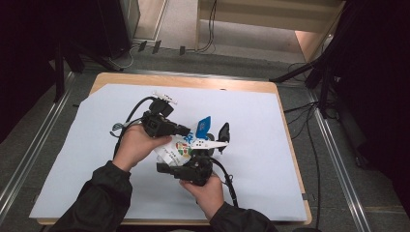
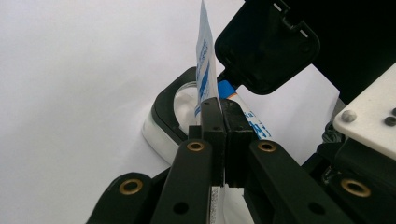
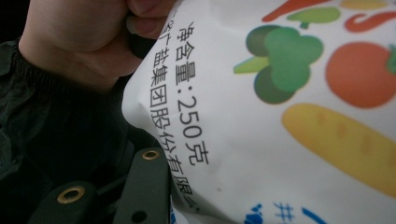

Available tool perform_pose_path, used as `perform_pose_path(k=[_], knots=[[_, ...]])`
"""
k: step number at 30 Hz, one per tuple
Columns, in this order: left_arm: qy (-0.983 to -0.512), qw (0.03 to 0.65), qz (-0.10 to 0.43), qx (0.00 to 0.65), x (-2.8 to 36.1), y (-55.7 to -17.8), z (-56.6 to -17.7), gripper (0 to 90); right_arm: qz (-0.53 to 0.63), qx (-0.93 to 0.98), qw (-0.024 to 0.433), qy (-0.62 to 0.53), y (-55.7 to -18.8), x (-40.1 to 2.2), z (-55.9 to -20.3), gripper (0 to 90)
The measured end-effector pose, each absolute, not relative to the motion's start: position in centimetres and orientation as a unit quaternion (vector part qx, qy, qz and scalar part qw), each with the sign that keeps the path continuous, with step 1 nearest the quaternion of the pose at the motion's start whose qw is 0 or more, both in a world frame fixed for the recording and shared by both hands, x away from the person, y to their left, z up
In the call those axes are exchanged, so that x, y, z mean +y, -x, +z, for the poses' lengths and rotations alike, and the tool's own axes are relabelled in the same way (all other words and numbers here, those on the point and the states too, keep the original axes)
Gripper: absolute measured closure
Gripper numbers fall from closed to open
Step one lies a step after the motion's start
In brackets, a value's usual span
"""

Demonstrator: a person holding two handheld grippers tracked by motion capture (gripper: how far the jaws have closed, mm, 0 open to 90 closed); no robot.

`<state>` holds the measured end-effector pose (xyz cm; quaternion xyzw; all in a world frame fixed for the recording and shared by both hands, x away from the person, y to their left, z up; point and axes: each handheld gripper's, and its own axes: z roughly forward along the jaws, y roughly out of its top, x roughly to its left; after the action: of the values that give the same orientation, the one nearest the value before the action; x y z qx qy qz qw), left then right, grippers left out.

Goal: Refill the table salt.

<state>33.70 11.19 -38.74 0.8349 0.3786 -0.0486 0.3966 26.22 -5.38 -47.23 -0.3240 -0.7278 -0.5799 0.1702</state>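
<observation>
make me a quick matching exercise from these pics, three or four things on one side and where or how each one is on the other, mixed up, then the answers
Things:
1. left gripper
2. white pouch
3. black-rimmed container
4. black lid

States:
A. hinged open, raised above the rim
B. printed with vegetables and "250"
C. fingers shut on the pouch's edge
D. resting on the white sheet

Pairs: 1-C, 2-B, 3-D, 4-A

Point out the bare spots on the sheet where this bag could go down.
Bare sheet left of the left hand, right of the jar, and along the far edge. Crowded at centre: bag, both grippers, cables.
</observation>
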Motion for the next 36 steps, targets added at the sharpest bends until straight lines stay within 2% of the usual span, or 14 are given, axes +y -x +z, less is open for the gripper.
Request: perform_pose_path(k=[13,22,30,36], knots=[[-0.835,0.393,-0.06,0.38,10.8,-34.0,-39.2,90.0,-0.578,-0.721,0.198,0.328,-26.7,-5.6,-47.6,67.8],[-0.837,0.391,-0.061,0.378,10.7,-34.0,-39.3,90.0,-0.575,-0.722,0.197,0.331,-26.7,-5.6,-47.6,67.6],[-0.841,0.395,-0.054,0.366,11.2,-33.8,-39.6,90.0,-0.573,-0.732,0.173,0.327,-26.4,-5.3,-48.1,65.2],[-0.841,0.394,-0.054,0.366,11.5,-33.8,-40.0,89.4,-0.555,-0.758,0.132,0.316,-26.2,-4.8,-48.9,62.5]])
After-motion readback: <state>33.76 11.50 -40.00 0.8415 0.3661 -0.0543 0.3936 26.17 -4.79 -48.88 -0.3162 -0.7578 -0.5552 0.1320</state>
